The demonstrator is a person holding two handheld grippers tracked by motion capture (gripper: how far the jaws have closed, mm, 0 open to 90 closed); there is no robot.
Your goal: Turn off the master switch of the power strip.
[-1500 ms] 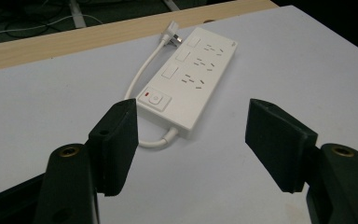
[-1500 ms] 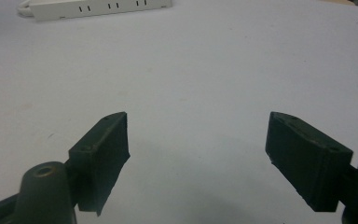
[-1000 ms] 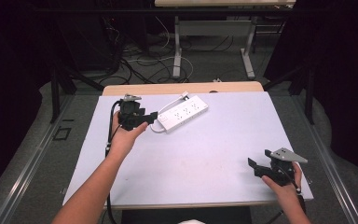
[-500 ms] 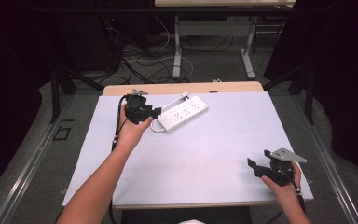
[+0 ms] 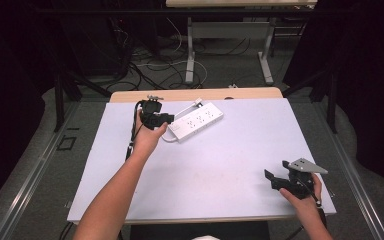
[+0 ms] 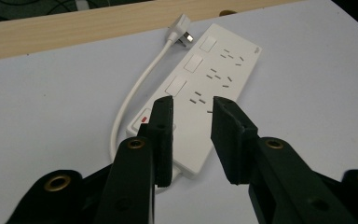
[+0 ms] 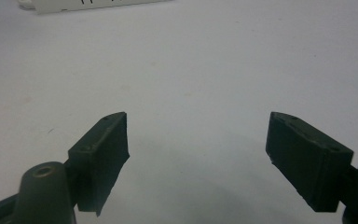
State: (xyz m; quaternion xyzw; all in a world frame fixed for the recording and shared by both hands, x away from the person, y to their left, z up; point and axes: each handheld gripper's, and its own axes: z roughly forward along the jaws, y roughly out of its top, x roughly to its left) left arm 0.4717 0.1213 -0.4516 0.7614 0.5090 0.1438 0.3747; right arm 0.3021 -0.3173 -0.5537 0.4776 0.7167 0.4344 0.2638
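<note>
A white power strip (image 5: 197, 121) lies slanted at the far left of the white table (image 5: 205, 165), its short cord (image 6: 135, 88) looping back to the plug (image 6: 182, 35). My left gripper (image 5: 166, 119) hangs over the strip's near end, beside the red switch (image 6: 143, 119). Its jaws have just been closing and stand a narrow gap apart. The strip (image 6: 214, 70) shows through that gap, but the pads do not press on it. At the table's near right corner my right gripper (image 5: 276, 169) stands wide open, with nothing between its jaws (image 7: 198, 135).
A wooden board (image 5: 195, 94) runs along the table's far edge. Beyond it are floor cables (image 5: 155, 60) and the legs of another table (image 5: 190, 50). A white expanse of tabletop separates the two grippers.
My left gripper has moved right and a little down onto the strip's near end, and its jaws have narrowed. The right gripper has stayed where it was.
</note>
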